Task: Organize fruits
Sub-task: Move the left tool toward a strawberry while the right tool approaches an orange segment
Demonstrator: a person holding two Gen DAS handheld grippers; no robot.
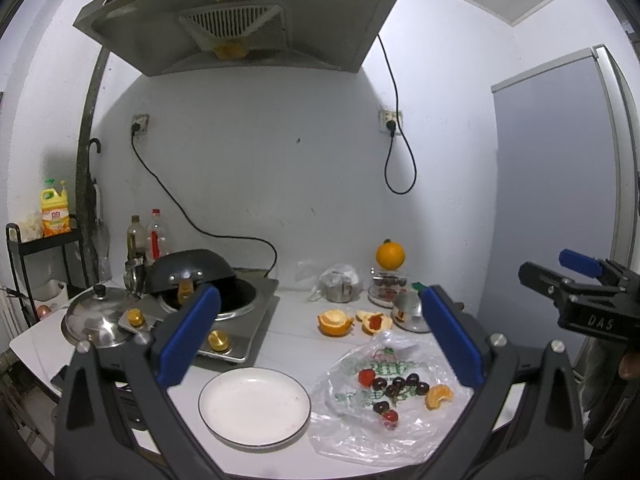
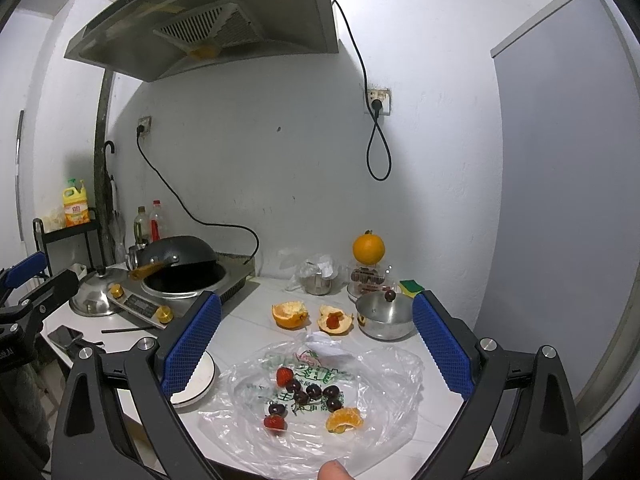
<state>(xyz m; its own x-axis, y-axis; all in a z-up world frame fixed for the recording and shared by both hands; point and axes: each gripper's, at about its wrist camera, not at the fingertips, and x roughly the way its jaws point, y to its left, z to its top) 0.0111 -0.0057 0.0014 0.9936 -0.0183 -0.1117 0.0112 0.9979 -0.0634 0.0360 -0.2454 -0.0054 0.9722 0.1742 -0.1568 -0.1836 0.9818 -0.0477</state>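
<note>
The left gripper [image 1: 320, 336] and right gripper [image 2: 316, 344] both stand with jaws wide apart, holding nothing, above the white counter [image 2: 248, 320]. The fruits lie on a flattened plastic bag [image 2: 384, 392] ahead of and below the right gripper's jaws: two strawberries [image 2: 283, 376], dark cherries [image 2: 313, 391] and a tangerine piece [image 2: 345, 419] lying crosswise. An empty white plate [image 1: 254, 404] sits just left of the bag.

pale walls [image 1: 280, 160] with two sockets, a steel hood [image 1: 240, 20] above a stove [image 1: 240, 312], a white counter [image 2: 256, 320], a black rack [image 1: 40, 256] at left.
</note>
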